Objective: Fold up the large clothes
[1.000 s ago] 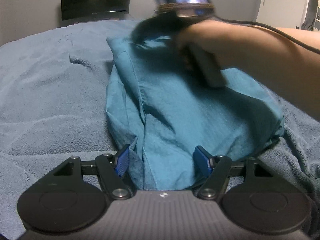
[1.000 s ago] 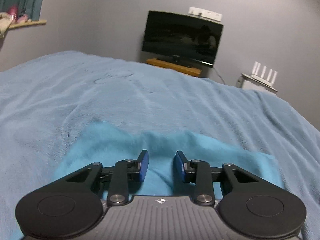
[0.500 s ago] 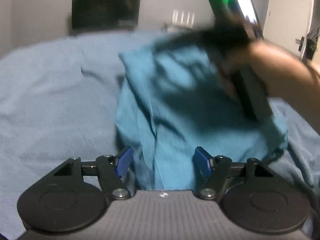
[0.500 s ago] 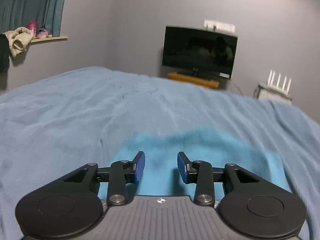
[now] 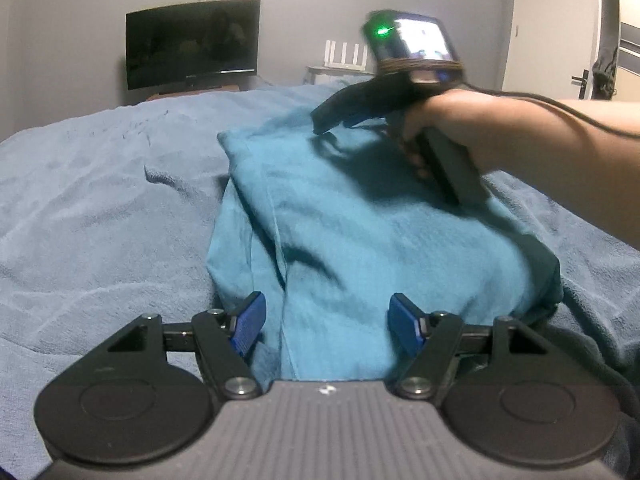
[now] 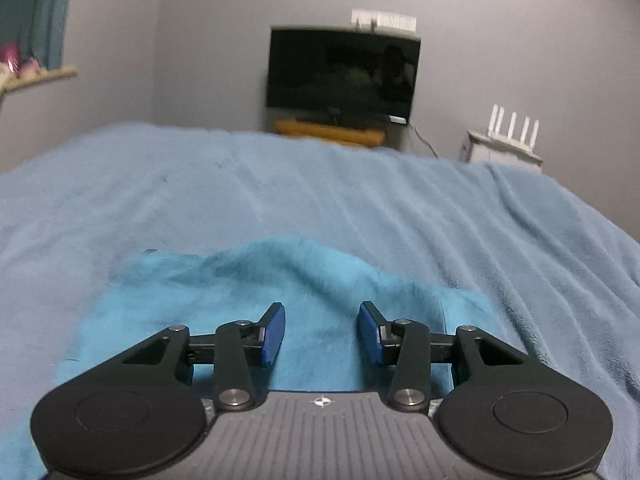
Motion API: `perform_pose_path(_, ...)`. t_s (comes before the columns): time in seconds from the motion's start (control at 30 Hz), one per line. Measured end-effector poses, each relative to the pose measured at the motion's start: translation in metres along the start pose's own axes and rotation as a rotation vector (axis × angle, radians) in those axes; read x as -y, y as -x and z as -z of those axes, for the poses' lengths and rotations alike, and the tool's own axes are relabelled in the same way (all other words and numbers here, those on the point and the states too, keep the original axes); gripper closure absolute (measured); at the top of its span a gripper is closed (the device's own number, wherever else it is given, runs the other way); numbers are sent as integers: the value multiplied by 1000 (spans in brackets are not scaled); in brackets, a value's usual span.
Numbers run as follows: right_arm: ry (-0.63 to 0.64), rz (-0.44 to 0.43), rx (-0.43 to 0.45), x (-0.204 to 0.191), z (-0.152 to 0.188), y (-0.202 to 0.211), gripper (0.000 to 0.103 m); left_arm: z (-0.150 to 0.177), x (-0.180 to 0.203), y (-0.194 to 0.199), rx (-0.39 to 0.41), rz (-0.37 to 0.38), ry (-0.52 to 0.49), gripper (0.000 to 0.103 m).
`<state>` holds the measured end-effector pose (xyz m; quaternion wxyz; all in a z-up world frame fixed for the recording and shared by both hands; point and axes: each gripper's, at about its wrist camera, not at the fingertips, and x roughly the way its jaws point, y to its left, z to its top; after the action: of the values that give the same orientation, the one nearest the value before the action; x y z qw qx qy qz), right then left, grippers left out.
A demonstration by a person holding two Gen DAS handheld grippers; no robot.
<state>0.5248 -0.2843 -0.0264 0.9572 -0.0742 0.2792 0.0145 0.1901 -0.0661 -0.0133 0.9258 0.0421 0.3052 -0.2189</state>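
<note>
A blue fleece blanket (image 6: 200,208) covers the bed below grey walls, a dark television (image 6: 344,74) and a white router (image 6: 514,122); no writing is legible. The folded teal garment (image 5: 380,240) lies on it. The left gripper (image 5: 324,322) straddles its near edge, jaws wide and unclamped, while the right gripper (image 6: 322,334), hand-held above the far part, has just been opening, empty.

The left gripper (image 5: 324,322) points forward and downward at the near edge, its blue pads (image 5: 249,322) spread wide with teal cloth lying between them, not pinched. The right gripper (image 6: 322,334), held in the person's right hand (image 5: 430,136), hovers at the far right, angled downward to the left; its jaws have just been opening and stand apart, gripping nothing. The bare forearm (image 5: 560,152) reaches in from the right.
</note>
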Motion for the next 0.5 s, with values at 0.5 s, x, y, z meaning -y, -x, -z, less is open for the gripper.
perform_pose_path(0.5, -141, -46, 111, 42, 8, 33, 45, -5, -22, -2, -47, 29, 135, 36)
